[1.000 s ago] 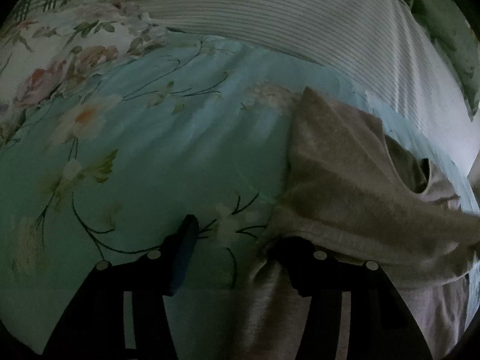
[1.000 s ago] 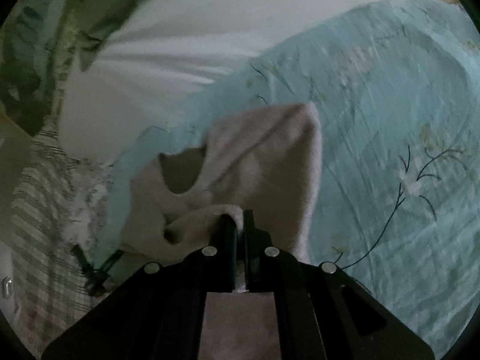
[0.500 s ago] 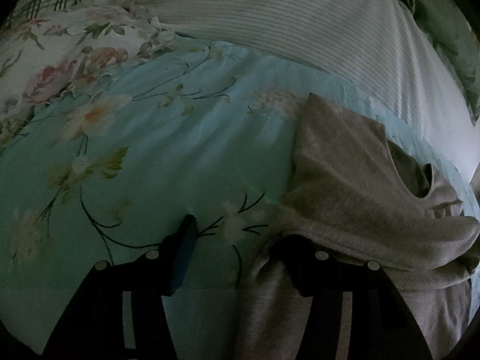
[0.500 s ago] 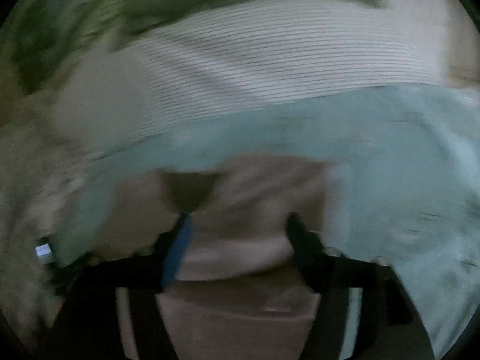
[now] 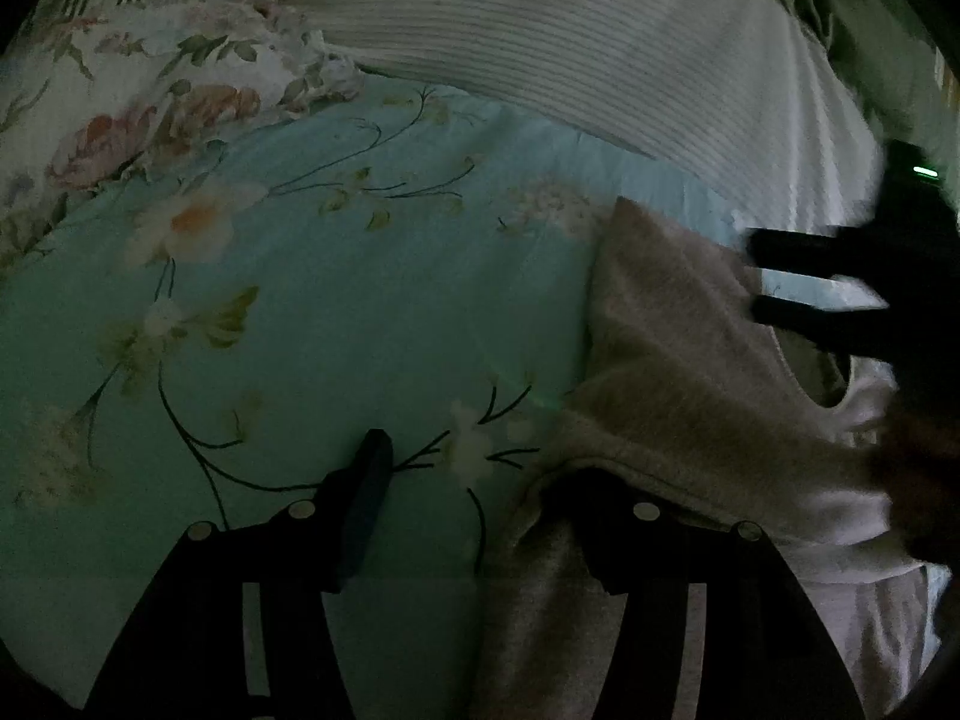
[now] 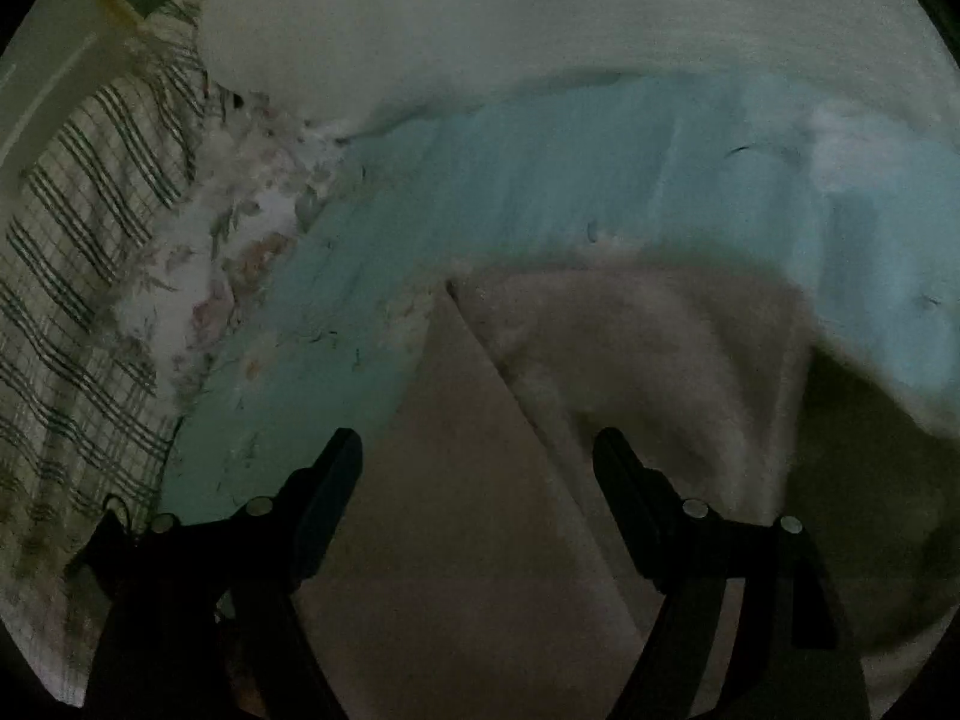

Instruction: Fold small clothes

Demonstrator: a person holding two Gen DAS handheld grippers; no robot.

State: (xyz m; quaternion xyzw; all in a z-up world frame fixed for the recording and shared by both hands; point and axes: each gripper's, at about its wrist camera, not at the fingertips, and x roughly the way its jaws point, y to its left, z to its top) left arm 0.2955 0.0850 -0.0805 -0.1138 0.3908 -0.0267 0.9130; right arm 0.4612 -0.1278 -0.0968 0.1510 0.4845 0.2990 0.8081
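My right gripper (image 6: 477, 456) has just sprung open and its jaws now stand wide, with nothing pinched between them; the beige knit top (image 6: 630, 372) lies below and ahead of the fingers, its folded edge running from about six o'clock up toward twelve in that wrist's view. My left gripper (image 5: 480, 480) is partly open: its left finger (image 5: 369, 498) shows bare over the pale blue floral bedsheet (image 5: 300, 312), while the right finger is tucked under a rolled edge of the top at about five o'clock, so I cannot tell whether it presses on the cloth or merely sits beneath it. In the left wrist view the right gripper shows as a dark shape at three o'clock, above the garment's neck opening (image 5: 822, 378). The top lies on the sheet, near a white ribbed cushion (image 5: 600, 60) at twelve o'clock. The fold looks only begun, I judge. The risks: the released flap could slump back open, since soft knit holds no crease; my left finger could drag the hem askew if I lift it carelessly; and dim light could make me pinch sheet along with cloth.
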